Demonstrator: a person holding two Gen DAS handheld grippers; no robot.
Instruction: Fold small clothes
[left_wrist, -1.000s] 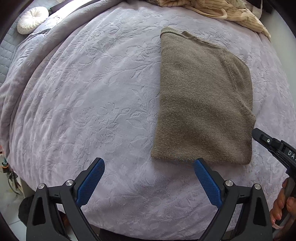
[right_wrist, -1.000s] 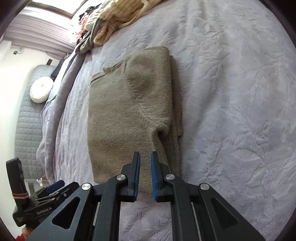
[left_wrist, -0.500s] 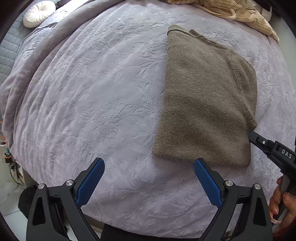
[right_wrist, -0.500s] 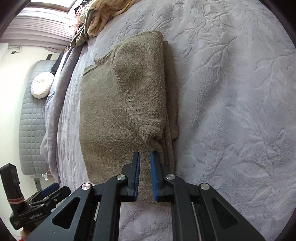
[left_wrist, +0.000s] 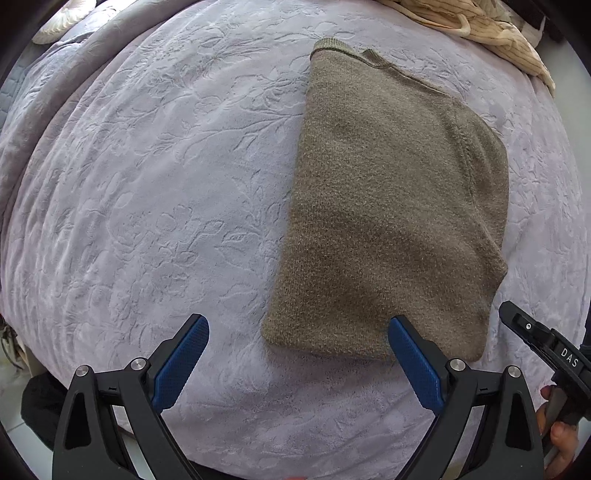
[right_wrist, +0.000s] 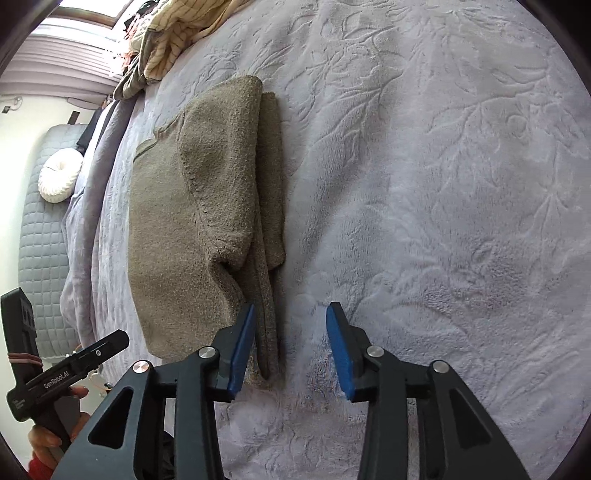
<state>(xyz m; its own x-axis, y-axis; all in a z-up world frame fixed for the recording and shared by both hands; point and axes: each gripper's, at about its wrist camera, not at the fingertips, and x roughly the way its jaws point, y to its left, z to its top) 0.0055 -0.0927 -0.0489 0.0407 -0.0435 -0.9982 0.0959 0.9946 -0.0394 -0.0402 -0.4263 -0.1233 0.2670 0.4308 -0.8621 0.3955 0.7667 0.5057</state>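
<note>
A brown knitted sweater (left_wrist: 391, 206) lies folded lengthwise on the lilac bedspread (left_wrist: 147, 184). My left gripper (left_wrist: 297, 354) is open over the sweater's near left corner, its right pad by the hem. In the right wrist view the sweater (right_wrist: 195, 221) lies left of centre with its sleeve folded along the right edge. My right gripper (right_wrist: 290, 343) is open and empty at the sweater's near right corner, its left pad above the folded edge. The right gripper's body (left_wrist: 546, 354) shows in the left wrist view, at the right.
A pile of cream striped clothes (left_wrist: 480, 26) lies at the far side of the bed, also in the right wrist view (right_wrist: 173, 33). A white round cushion (right_wrist: 61, 175) rests on a grey quilted headboard at far left. The bed's near edge is just below both grippers.
My right gripper has opened; it was shut over the sweater's near right corner. Both grippers have moved slightly closer to the sweater's near hem.
</note>
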